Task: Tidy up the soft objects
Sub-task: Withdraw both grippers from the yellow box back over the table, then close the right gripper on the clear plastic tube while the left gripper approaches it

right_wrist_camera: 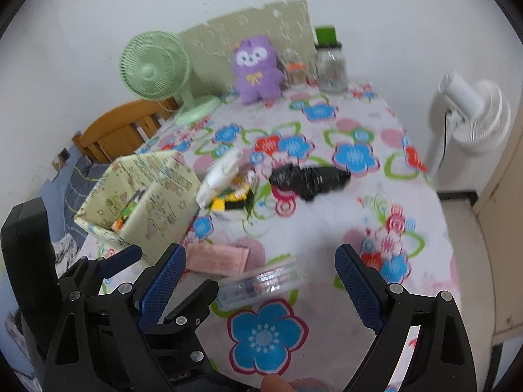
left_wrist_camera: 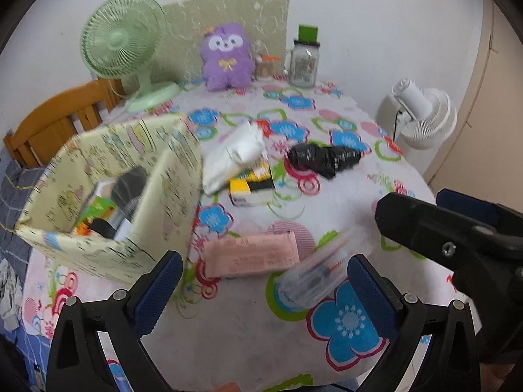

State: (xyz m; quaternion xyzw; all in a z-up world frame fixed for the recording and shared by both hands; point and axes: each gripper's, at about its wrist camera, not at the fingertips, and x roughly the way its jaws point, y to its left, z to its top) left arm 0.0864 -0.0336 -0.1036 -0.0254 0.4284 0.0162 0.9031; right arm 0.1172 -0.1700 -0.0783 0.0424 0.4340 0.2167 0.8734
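A pale yellow patterned storage box (left_wrist_camera: 108, 196) (right_wrist_camera: 153, 202) stands at the table's left with several items inside. Beside it lie a pink packet (left_wrist_camera: 250, 254) (right_wrist_camera: 217, 259), a clear plastic case (left_wrist_camera: 322, 269) (right_wrist_camera: 261, 282), a white soft pack (left_wrist_camera: 235, 156) (right_wrist_camera: 220, 176) over a yellow-and-black pack (left_wrist_camera: 250, 186) (right_wrist_camera: 233, 201), and a black crumpled bag (left_wrist_camera: 323, 158) (right_wrist_camera: 309, 178). A purple plush (left_wrist_camera: 227, 57) (right_wrist_camera: 256, 70) sits at the back. My left gripper (left_wrist_camera: 263, 290) is open above the pink packet and the clear case. My right gripper (right_wrist_camera: 260, 289) is open over the clear case, holding nothing.
Flowered cloth covers the table (left_wrist_camera: 343, 196) (right_wrist_camera: 327, 222). At the back stand a green fan (left_wrist_camera: 126, 45) (right_wrist_camera: 157, 67), a glass jar (left_wrist_camera: 304, 62) (right_wrist_camera: 331, 68) and a small jar (left_wrist_camera: 266, 65). A wooden chair (left_wrist_camera: 55, 121) is at left, a white fan (left_wrist_camera: 425, 117) (right_wrist_camera: 474, 117) at right.
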